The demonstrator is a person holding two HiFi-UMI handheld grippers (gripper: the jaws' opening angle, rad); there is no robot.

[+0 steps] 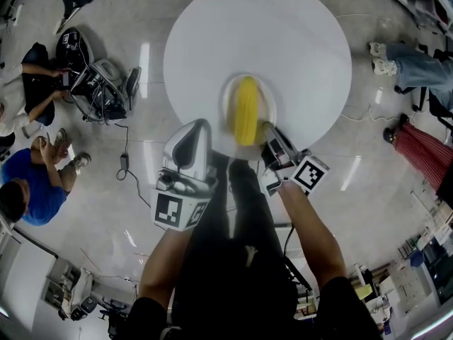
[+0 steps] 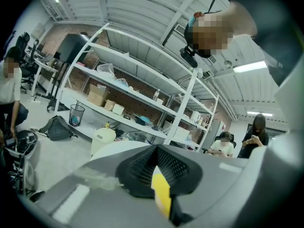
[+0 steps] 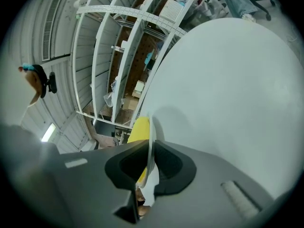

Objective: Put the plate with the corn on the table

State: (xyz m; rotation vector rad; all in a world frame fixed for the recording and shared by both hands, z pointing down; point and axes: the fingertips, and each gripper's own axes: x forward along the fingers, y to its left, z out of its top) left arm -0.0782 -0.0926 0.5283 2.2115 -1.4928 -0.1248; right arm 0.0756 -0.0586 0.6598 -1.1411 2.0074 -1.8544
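A yellow corn cob (image 1: pixel 245 110) lies on a small white plate (image 1: pixel 225 112) over the near edge of the round white table (image 1: pixel 283 41). My right gripper (image 1: pixel 269 137) is shut on the plate's near right rim. In the right gripper view the plate (image 3: pixel 152 132) runs edge-on between the jaws, with the corn (image 3: pixel 140 129) to its left and the table (image 3: pixel 228 89) behind. Whether the plate rests on the table cannot be told. My left gripper (image 1: pixel 190 144) hangs left of the plate, touching nothing. In its own view that gripper (image 2: pixel 159 175) is shut, with a yellow strip at the seam.
People sit on the floor at the left (image 1: pixel 32 183) beside bags and cables (image 1: pixel 99 83). Another person's legs (image 1: pixel 417 62) are at the right. White shelving (image 2: pixel 142 89) stands beyond the table. The table's far part is bare.
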